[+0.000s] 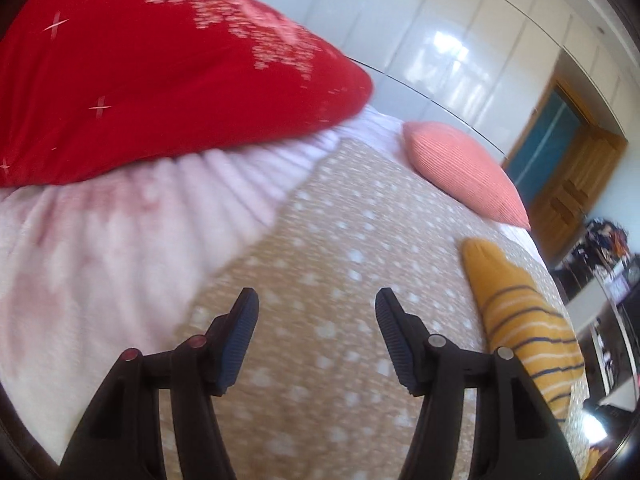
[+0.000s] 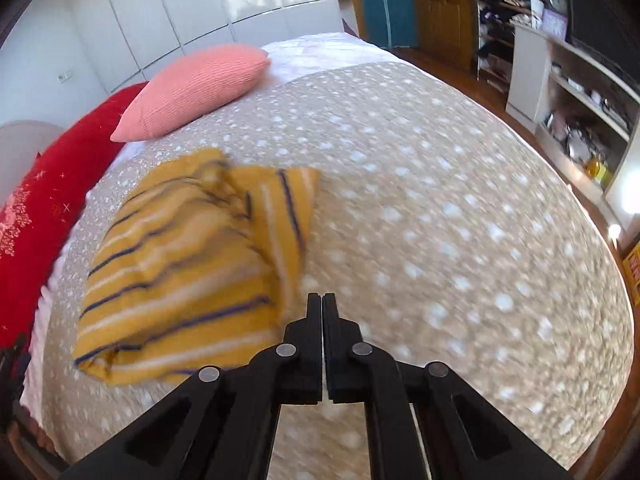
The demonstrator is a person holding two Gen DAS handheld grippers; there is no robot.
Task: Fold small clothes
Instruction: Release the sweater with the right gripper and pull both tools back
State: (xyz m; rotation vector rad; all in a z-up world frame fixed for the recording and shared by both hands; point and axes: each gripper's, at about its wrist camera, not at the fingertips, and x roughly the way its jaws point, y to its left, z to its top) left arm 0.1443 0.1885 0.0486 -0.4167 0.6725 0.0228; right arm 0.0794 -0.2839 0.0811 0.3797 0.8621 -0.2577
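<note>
A small mustard-yellow garment with white and navy stripes [image 2: 192, 264] lies folded in a bundle on the beige dotted bedspread [image 2: 440, 208]. My right gripper [image 2: 322, 300] is shut and empty, just to the right of the garment's near edge, above the bedspread. In the left wrist view the same garment [image 1: 520, 320] lies to the right of my left gripper [image 1: 316, 304], which is open and empty over bare bedspread [image 1: 320, 232]. The garment's far side is blurred.
A coral pillow [image 2: 192, 88] and a long red cushion [image 2: 44, 208] lie at the head of the bed, on a white pleated sheet [image 1: 120, 232]. White wardrobes [image 2: 168, 4] stand behind. Shelves with clutter [image 2: 580, 112] and a wooden door [image 2: 440, 4] are right of the bed.
</note>
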